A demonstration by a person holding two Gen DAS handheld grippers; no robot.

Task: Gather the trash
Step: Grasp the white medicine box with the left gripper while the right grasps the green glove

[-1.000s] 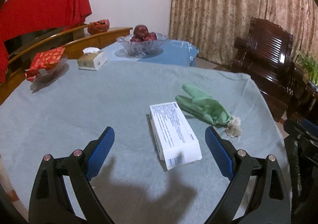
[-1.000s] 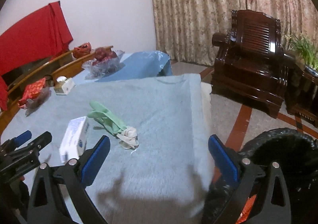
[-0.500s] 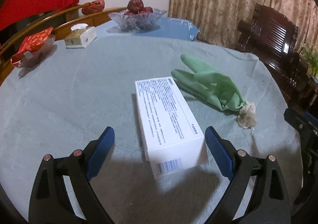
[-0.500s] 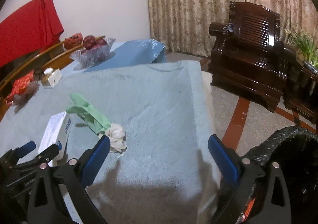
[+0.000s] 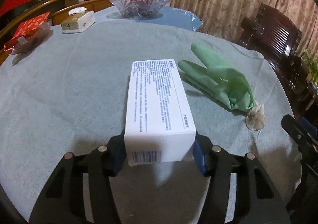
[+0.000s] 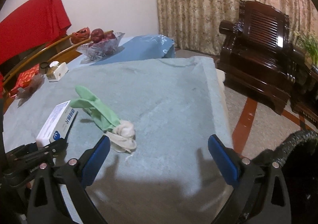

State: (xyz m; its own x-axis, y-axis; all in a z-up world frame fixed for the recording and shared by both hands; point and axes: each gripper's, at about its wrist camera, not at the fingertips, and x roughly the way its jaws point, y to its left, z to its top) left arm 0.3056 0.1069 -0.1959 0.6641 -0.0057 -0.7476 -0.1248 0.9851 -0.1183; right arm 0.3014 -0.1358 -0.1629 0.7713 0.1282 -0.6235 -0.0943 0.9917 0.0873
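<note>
Closing left tongs [image 5: 159, 156] clamp white box [image 5: 159, 100] mid-table.

The left gripper [image 5: 159, 152] is being pointed steeply downward, its black frame filling the view from seven to five o'clock. Its jaws have just been closing, and the blue pads [image 5: 198, 154] are being pressed against the near end of the white box [image 5: 159, 100]. The right gripper [image 6: 159, 156] is being held tilted downward, its jaws being kept wide apart with nothing between them.
</note>
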